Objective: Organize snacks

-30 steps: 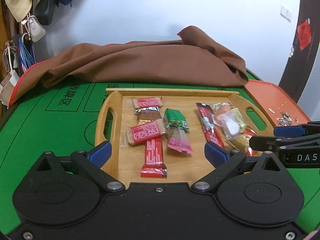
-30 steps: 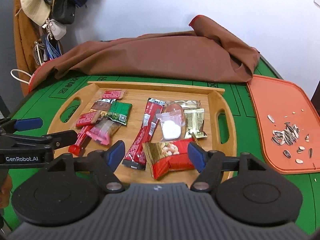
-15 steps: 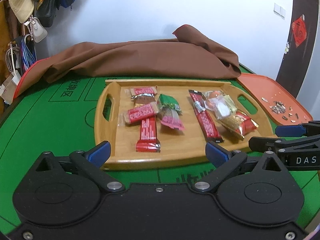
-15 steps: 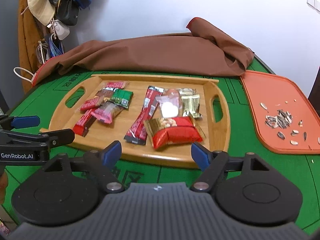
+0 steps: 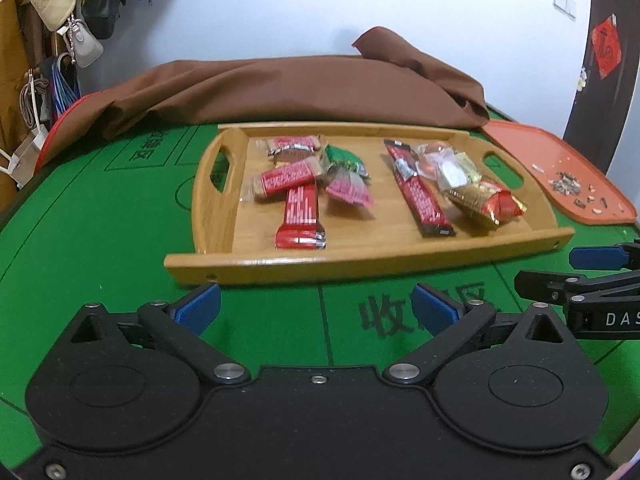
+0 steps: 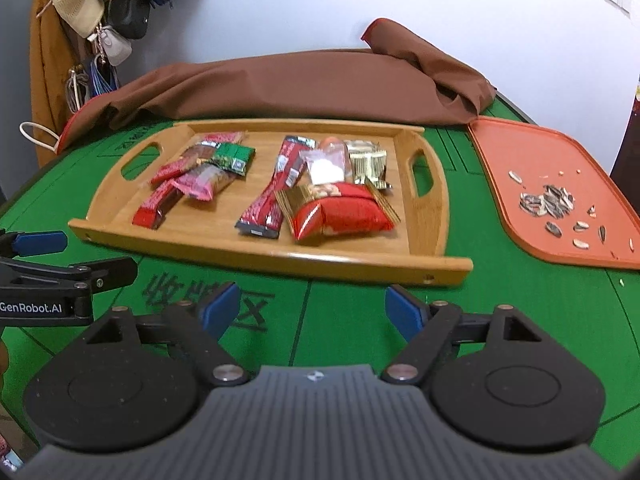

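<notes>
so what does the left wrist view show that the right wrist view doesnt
Only the left wrist view shows the red paper decoration on the dark door, and the right gripper entering from the right edge. Only the right wrist view shows the left gripper at its left edge. Both share the wooden tray of snack packets, the brown cloth, and the orange tray of sunflower seeds.

A green felt worktop (image 6: 520,300) with printed dark characters carries a rumpled brown cloth (image 6: 288,84) along its far edge. On the right lies an orange tray (image 6: 532,160) strewn with sunflower seeds (image 6: 546,202). A hat (image 6: 74,2) and bags (image 5: 102,0) hang far left.
</notes>
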`<state>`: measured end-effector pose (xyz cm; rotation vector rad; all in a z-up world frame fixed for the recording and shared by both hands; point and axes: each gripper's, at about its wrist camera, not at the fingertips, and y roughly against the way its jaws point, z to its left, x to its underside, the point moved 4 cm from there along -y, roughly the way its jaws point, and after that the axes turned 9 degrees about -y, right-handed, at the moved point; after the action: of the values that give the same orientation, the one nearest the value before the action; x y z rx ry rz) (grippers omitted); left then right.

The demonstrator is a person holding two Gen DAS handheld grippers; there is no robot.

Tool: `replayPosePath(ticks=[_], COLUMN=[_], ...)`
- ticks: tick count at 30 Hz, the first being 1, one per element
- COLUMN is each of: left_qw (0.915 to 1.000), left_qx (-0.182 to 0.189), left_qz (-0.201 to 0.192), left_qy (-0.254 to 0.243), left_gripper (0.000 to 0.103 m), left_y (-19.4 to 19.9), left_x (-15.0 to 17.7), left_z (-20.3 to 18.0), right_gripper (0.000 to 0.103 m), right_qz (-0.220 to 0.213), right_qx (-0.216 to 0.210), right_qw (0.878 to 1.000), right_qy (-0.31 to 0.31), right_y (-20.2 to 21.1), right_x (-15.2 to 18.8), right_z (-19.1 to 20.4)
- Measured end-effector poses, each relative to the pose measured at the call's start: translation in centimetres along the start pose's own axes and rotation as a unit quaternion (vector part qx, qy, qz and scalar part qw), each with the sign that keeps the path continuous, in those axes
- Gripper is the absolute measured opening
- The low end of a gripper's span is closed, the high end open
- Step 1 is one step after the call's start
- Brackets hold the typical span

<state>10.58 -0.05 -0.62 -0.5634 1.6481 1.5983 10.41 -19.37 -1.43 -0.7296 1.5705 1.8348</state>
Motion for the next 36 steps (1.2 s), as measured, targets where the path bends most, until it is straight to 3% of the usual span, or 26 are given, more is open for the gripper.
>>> replayPosePath(ticks=[27, 36], left_qw=[0.9992, 0.9988], left_qx=[-0.023, -0.029], left_qz=[0.032, 0.038], left_qy=[0.007, 0.003], left_gripper=[0.103, 0.103], left_y=[-2.2, -2.4], left_x=[1.9, 1.8], left_z=[-0.4, -0.5], right_gripper=[0.090, 0.098], right_qz=[0.020, 0.010], right_qx=[0.027, 0.042], right_qw=[0.999, 0.999], right_qy=[-0.004, -0.007], right_y=[-2.5, -3.1], right_x=[1.9, 1.9], right_z=[-0.3, -0.4])
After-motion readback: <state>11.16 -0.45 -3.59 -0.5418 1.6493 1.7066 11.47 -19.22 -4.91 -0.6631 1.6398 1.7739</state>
